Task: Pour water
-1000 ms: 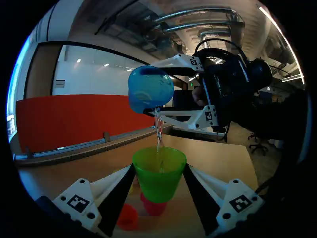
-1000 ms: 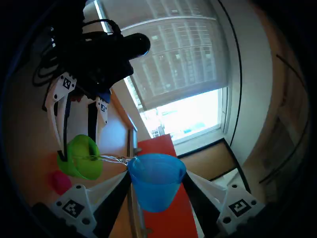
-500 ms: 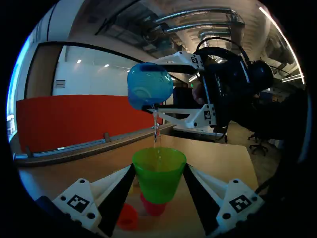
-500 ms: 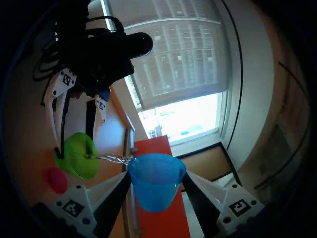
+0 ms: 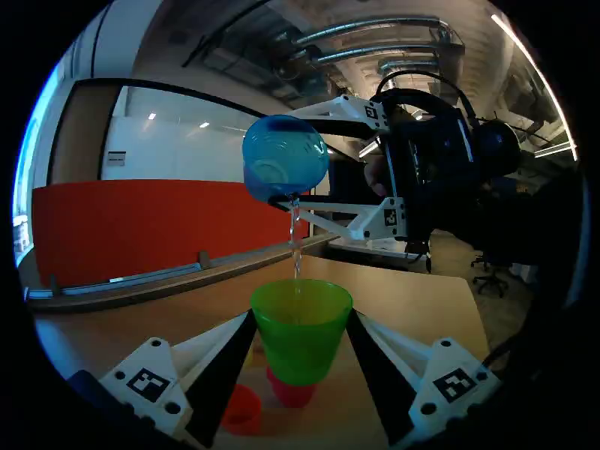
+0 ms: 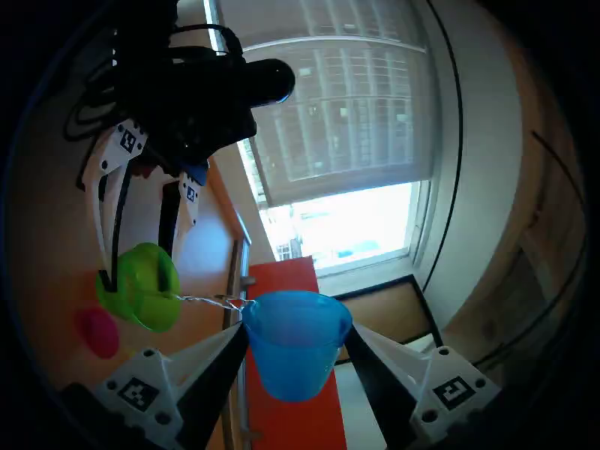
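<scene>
Pouring is under way: water (image 5: 294,240) is streamed from the tilted blue cup (image 5: 285,157), clenched in the right gripper (image 6: 295,334), into the green cup (image 5: 301,337) grasped by the left gripper (image 5: 300,321); righting the blue cup is called for next.

No legible text or numbers; no readable labels or signs

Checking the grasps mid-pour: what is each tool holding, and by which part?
Left tool: green cup, by its side walls. Right tool: tilted blue cup, by its side walls too.
</scene>
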